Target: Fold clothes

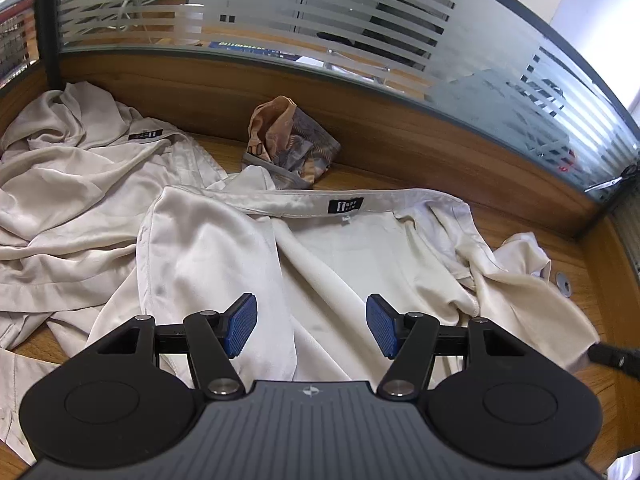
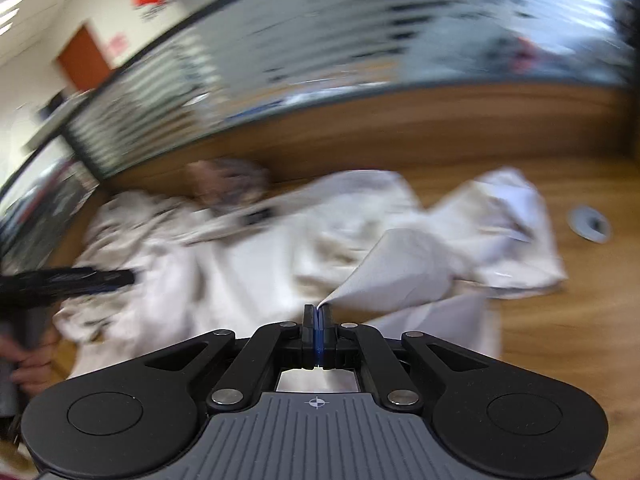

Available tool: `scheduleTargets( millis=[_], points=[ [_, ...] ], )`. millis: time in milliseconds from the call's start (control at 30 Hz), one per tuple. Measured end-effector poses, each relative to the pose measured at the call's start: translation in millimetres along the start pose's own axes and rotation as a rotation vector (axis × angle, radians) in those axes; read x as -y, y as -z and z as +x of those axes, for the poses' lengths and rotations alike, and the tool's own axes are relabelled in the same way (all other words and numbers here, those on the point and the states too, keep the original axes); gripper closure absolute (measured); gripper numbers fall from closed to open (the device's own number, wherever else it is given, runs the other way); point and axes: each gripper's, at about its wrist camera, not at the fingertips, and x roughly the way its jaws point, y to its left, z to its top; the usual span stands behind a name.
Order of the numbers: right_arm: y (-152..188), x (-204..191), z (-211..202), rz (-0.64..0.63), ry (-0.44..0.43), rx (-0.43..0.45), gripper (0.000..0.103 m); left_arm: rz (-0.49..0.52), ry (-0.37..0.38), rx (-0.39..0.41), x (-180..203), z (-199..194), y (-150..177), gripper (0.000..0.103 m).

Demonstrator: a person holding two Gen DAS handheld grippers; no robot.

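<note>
Right gripper (image 2: 317,312) pinched tight on a cream garment (image 1: 224,248) corner. Left gripper (image 1: 311,326) spread wide, holding nothing, above cloth.

One garment (image 1: 320,264) lies spread across the middle of the desk (image 1: 400,176); a second garment (image 1: 68,184) is heaped at the left. Behind them — against the partition (image 1: 360,40) — sits a small crumpled cloth (image 1: 292,144).

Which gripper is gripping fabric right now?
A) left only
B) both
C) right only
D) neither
C: the right gripper has its fingers closed on a pulled-up corner of the cream satin garment, while the left gripper hangs open above the cloth.
</note>
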Motion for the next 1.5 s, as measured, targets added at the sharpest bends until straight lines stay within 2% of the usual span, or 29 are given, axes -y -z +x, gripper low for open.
scheduleTargets(
  millis=[167, 267, 333, 433, 467, 767, 933, 1167, 1500],
  points=[
    [12, -60, 34, -0.107, -0.115, -0.128, 0.100, 0.020, -0.005, -0.014, -10, -4, 0, 0.035],
    [26, -82, 58, -0.150, -0.127, -0.228, 0.096, 0.037, -0.016, -0.028, -16, -4, 1, 0.035],
    [33, -88, 61, -0.151, -0.138, -0.252, 0.095, 0.046, -0.020, -0.038, -20, -3, 2, 0.035],
    [37, -87, 51, -0.134, -0.139, -0.242, 0.080, 0.058, -0.018, -0.049, -22, 0, 0, 0.034],
    [38, -85, 47, -0.126, -0.134, -0.234, 0.077, 0.062, -0.017, -0.053, -21, 3, -1, 0.034],
    [32, -20, 15, 0.026, 0.054, -0.158, 0.077, 0.122, 0.032, -0.100, 6, 33, -13, 0.034],
    [29, 16, 10, 0.084, 0.126, -0.136, 0.071, 0.160, 0.067, -0.130, 36, 53, -25, 0.033],
    [17, 53, 32, 0.111, 0.126, -0.153, 0.065, 0.185, 0.121, -0.168, 86, 85, -54, 0.033],
    [-8, 88, 82, 0.104, 0.070, -0.203, 0.064, 0.175, 0.173, -0.234, 147, 146, -92, 0.032]
  ],
)
